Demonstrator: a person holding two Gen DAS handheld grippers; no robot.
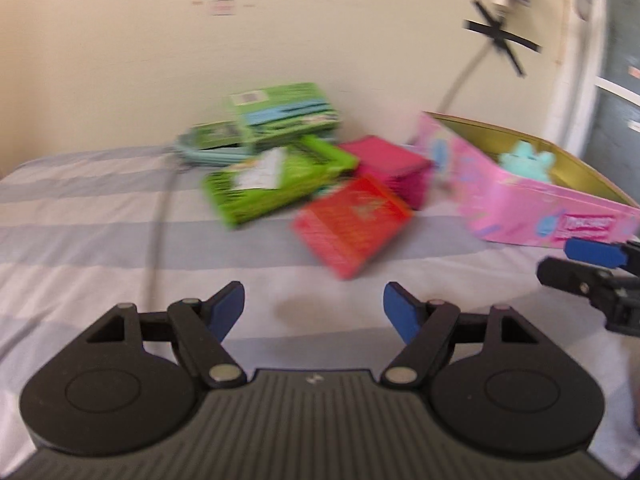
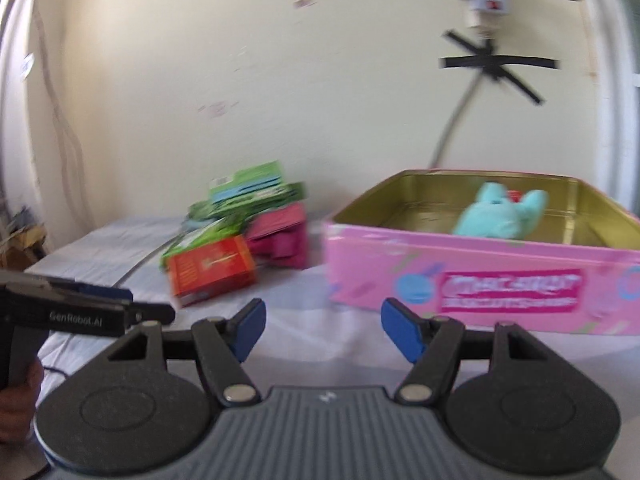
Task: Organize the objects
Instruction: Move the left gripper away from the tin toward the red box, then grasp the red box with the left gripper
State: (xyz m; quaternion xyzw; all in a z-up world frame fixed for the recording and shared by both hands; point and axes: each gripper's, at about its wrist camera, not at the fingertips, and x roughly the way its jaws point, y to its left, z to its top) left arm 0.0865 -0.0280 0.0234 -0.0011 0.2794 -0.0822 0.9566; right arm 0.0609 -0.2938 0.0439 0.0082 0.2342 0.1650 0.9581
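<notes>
Both jaws apart & empty: take left gripper [image 1: 314, 306] to red box [image 1: 350, 226] left of pink tin [image 1: 516, 210], right gripper [image 2: 322, 326] stays clear.

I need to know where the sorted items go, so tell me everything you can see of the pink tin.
The pink tin is a shallow rectangular box, lid off, with glossy pink outer walls printed with blue circles and a darker pink label whose text is too blurred to read. Its inside looks like gold-coloured metal. It sits upright on the striped sheet, to the right of the pile of small boxes, apart from them. A mint-green plush toy lies inside, with something small and red behind it. Neither gripper touches it.
</notes>
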